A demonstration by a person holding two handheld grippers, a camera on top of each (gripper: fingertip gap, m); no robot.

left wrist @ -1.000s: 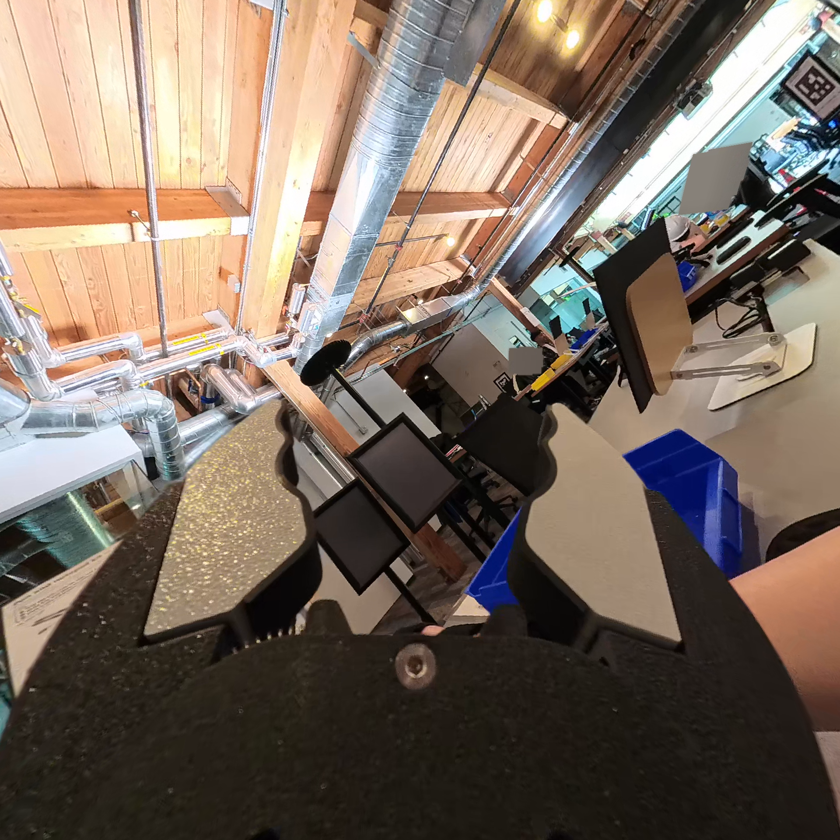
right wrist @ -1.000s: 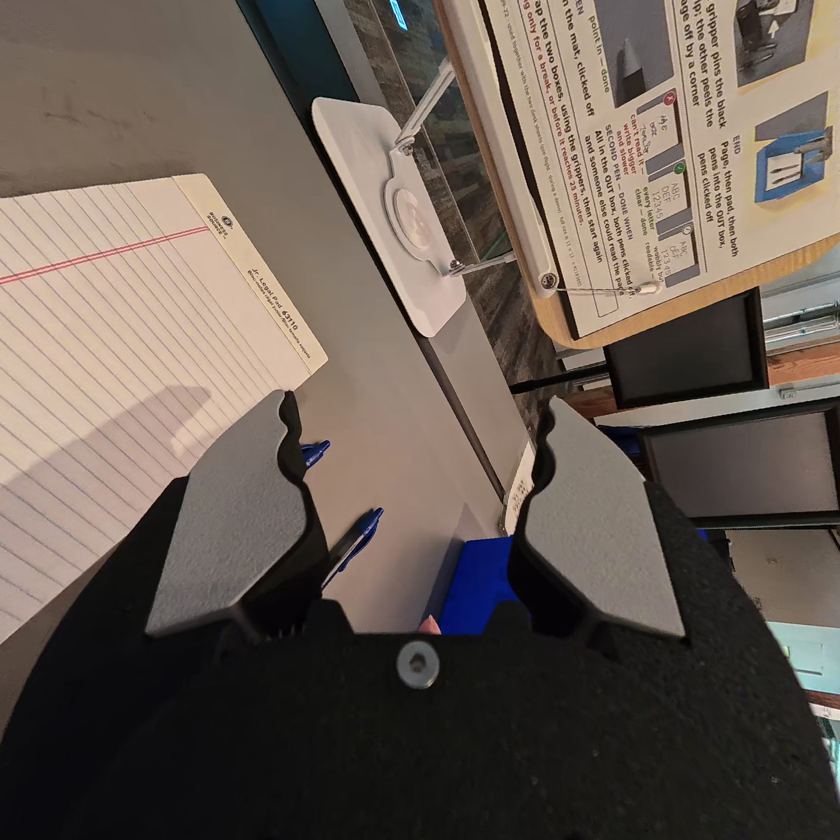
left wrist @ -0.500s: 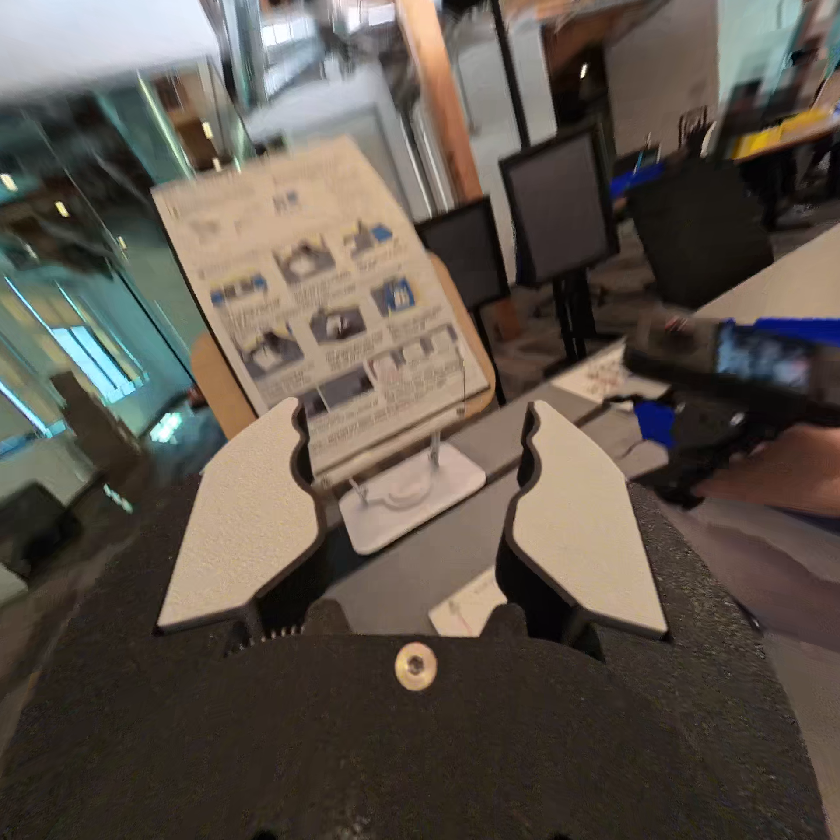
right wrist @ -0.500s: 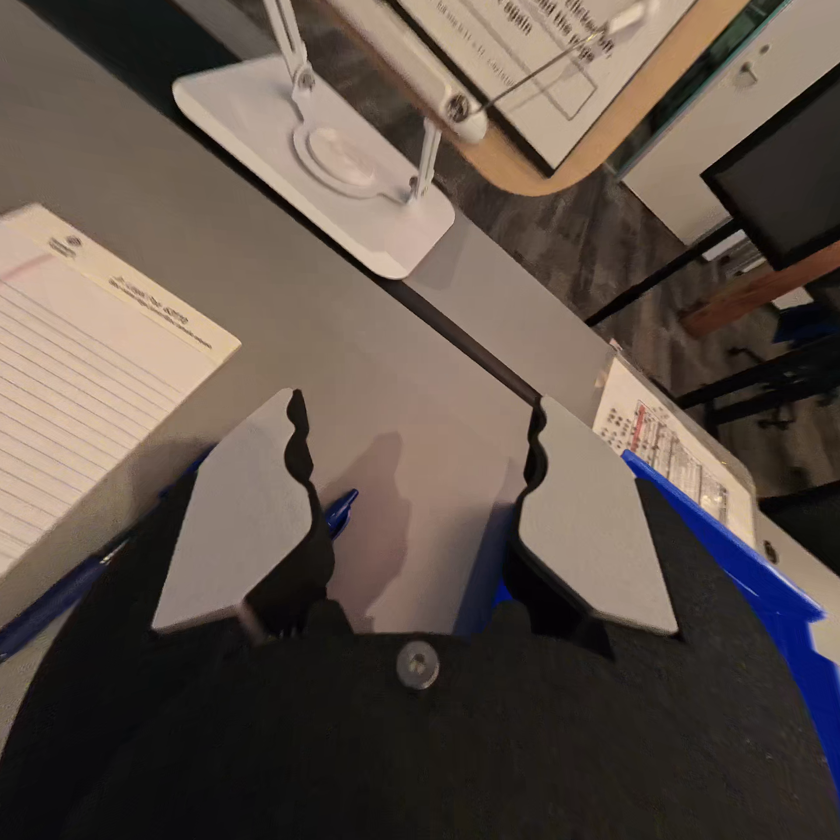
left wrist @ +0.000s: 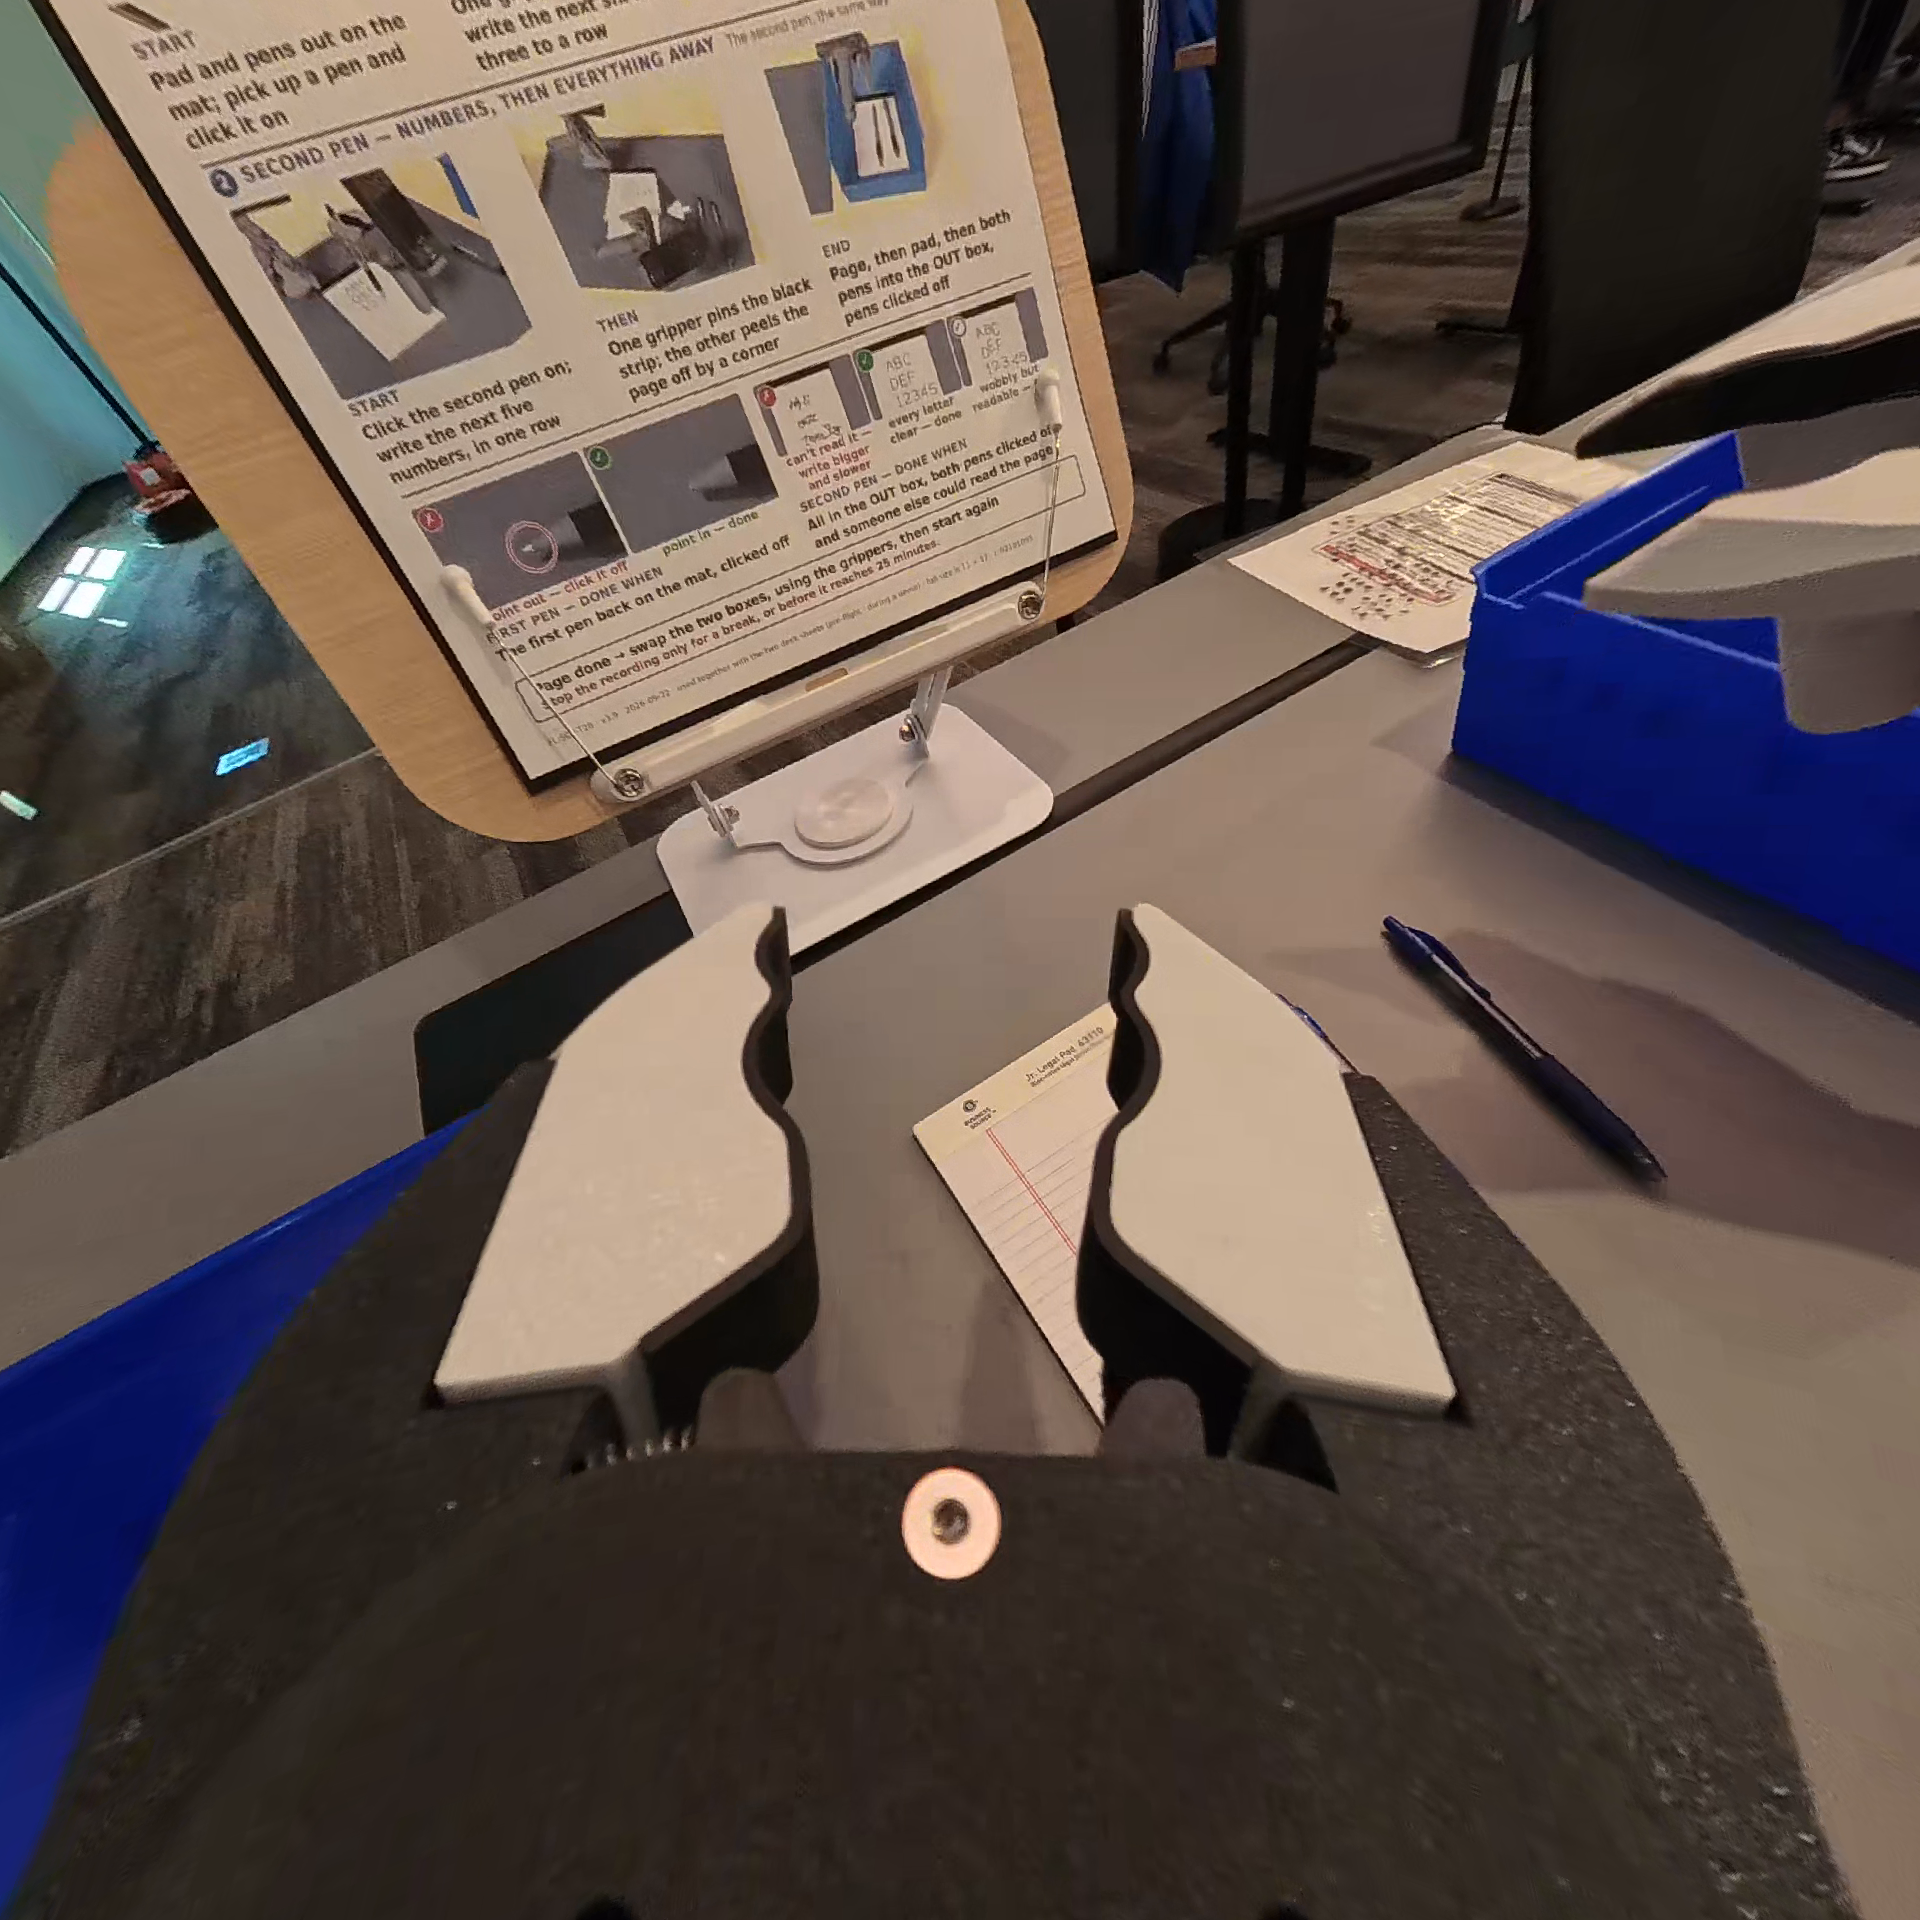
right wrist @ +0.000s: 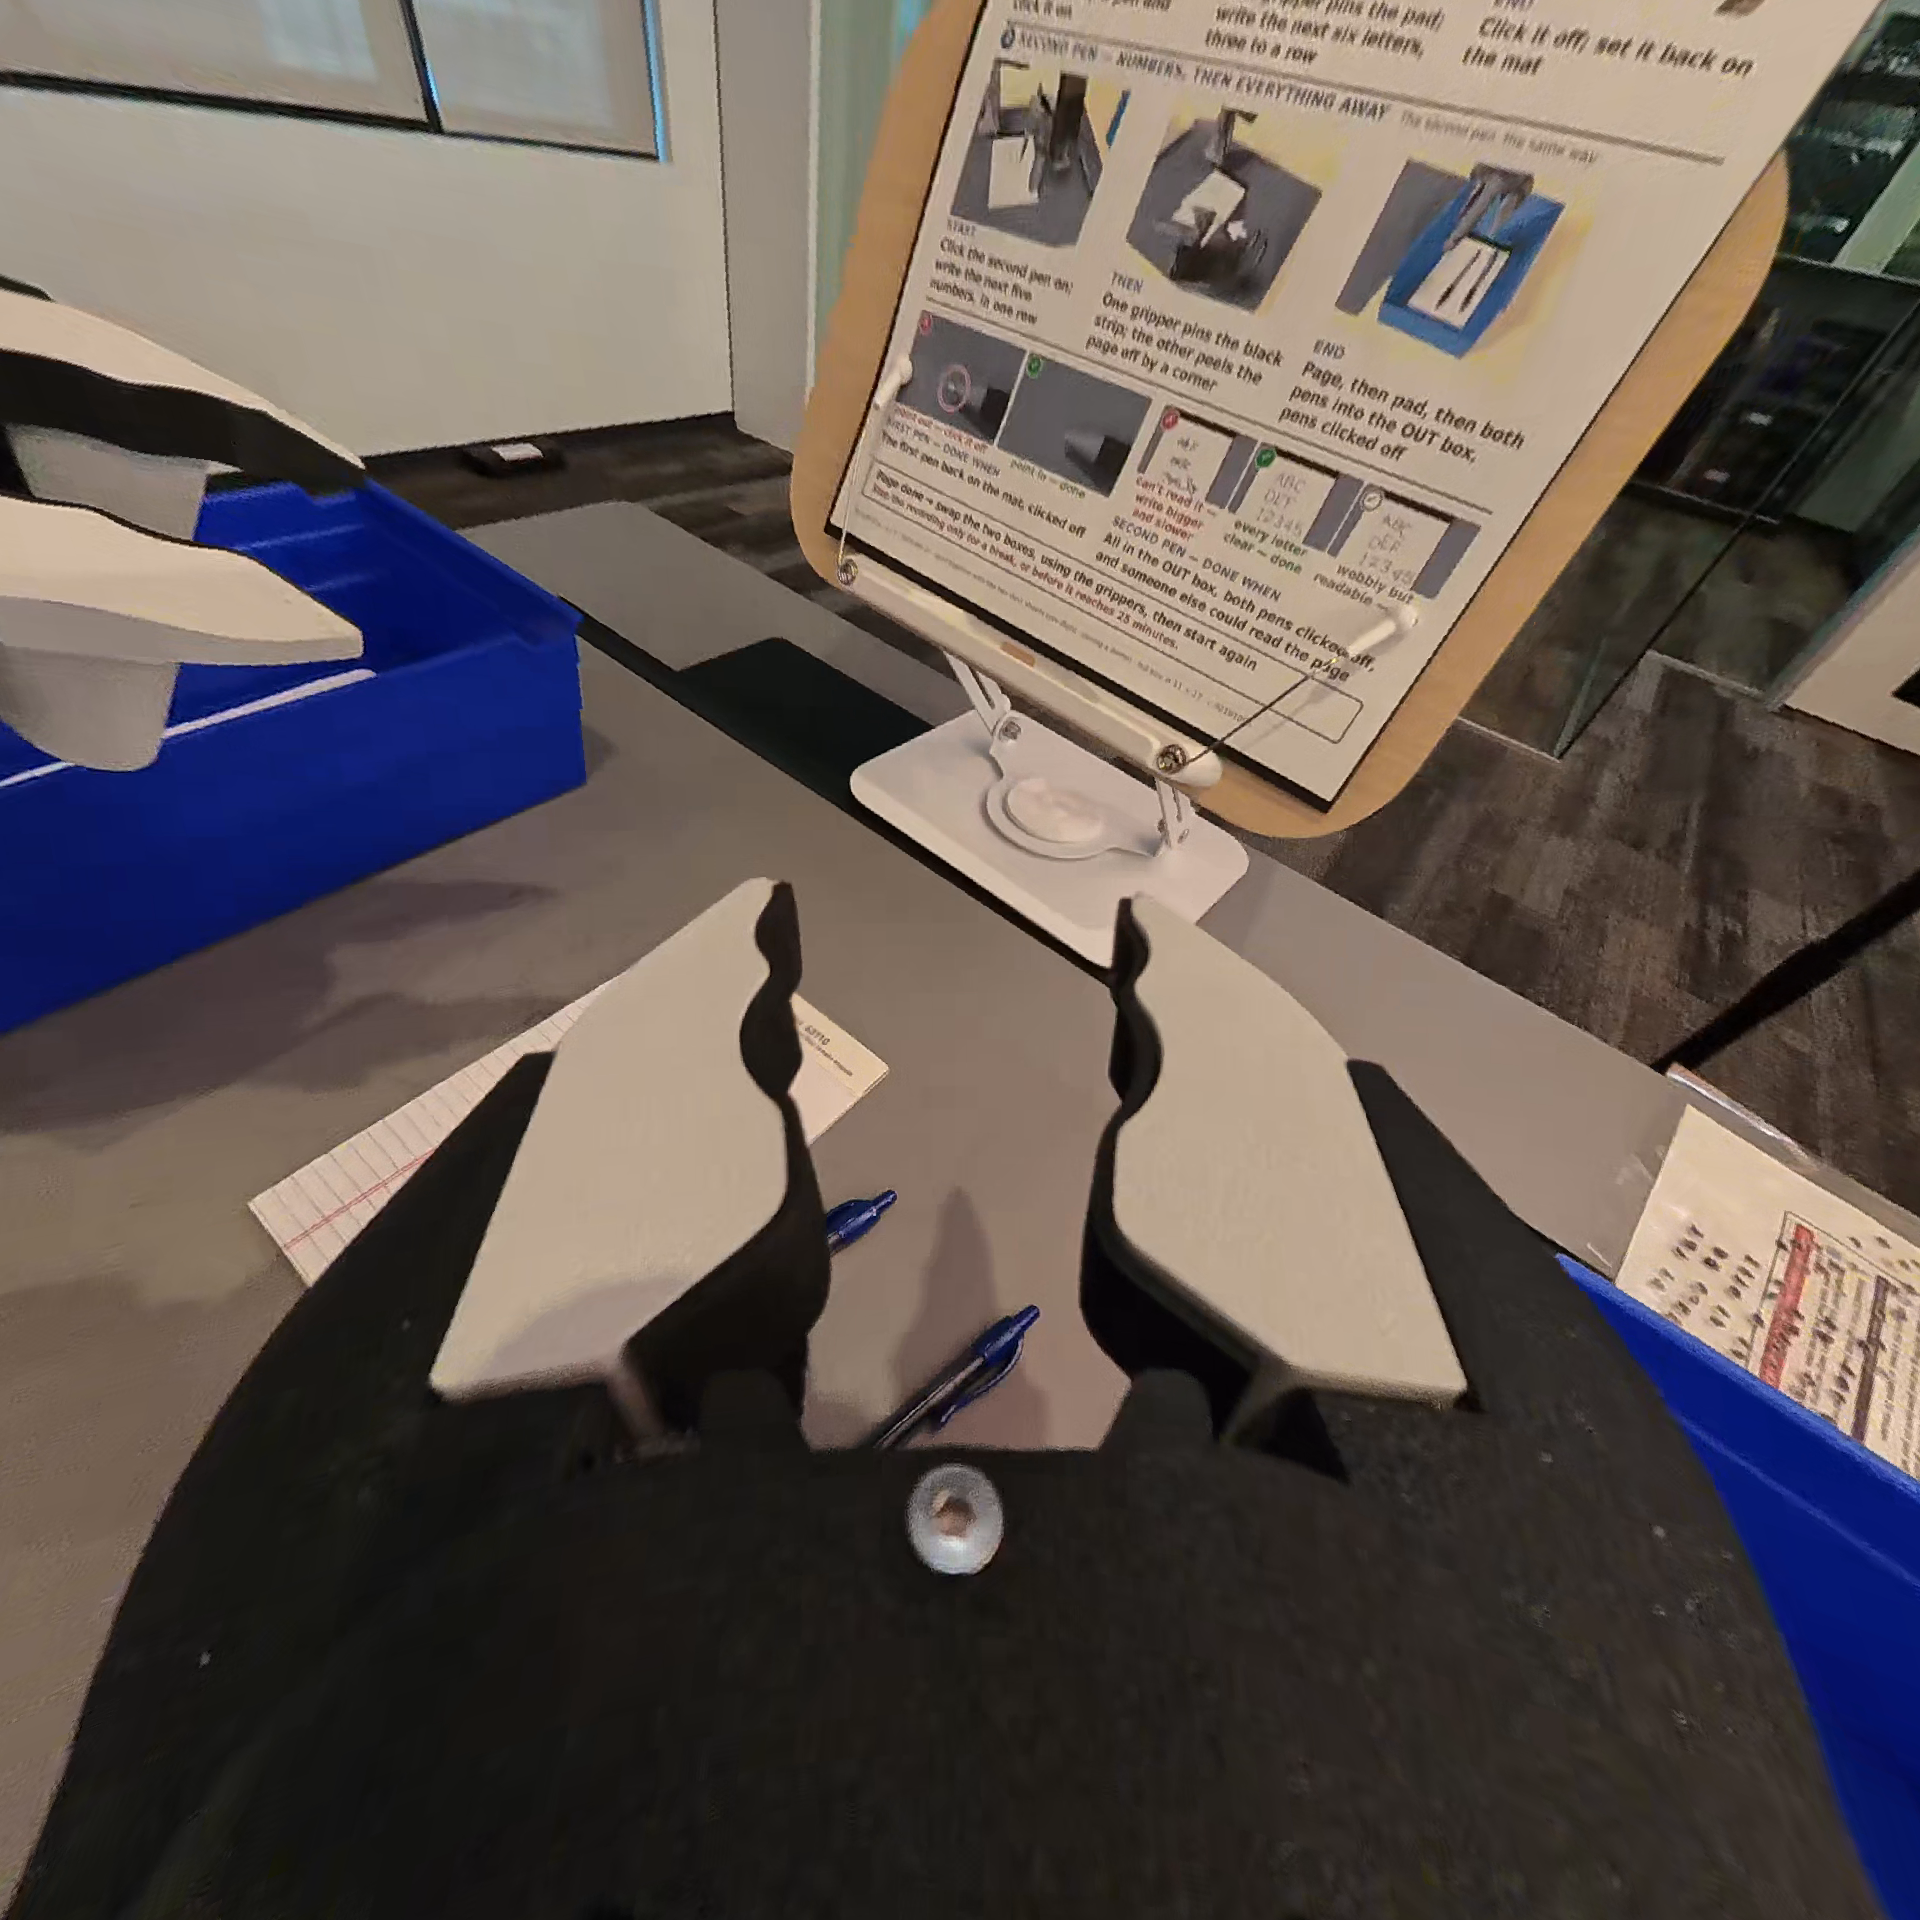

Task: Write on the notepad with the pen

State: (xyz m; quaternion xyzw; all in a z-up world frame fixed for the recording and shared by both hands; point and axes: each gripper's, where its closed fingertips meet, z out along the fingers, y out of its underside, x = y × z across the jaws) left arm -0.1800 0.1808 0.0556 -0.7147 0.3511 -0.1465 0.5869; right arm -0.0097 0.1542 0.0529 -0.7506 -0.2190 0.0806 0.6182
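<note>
A lined white notepad (left wrist: 1023, 1153) lies flat on the grey table, just beyond my left gripper (left wrist: 951, 925), which is open, empty and above the table. A blue pen (left wrist: 1517, 1049) lies to the pad's right. In the right wrist view the notepad (right wrist: 353, 1184) sits left of my right gripper (right wrist: 951, 904), which is open and empty. Two blue pens lie under it, one (right wrist: 862, 1210) beside the pad and one (right wrist: 966, 1361) between the jaws. Each gripper shows in the other's view, the right one (left wrist: 1766, 520) and the left one (right wrist: 208, 561), both over blue bins.
An instruction board (left wrist: 623, 364) on a white stand (left wrist: 852, 821) stands at the table's far edge. A blue bin (left wrist: 1662, 717) sits at the right, with a printed sheet (left wrist: 1434, 540) behind it. Another blue bin (right wrist: 312, 748) sits at the left.
My left gripper has swung down from pointing at the ceiling to pointing at the table and notepad. My right gripper has turned level and drawn back, so both pens now show.
</note>
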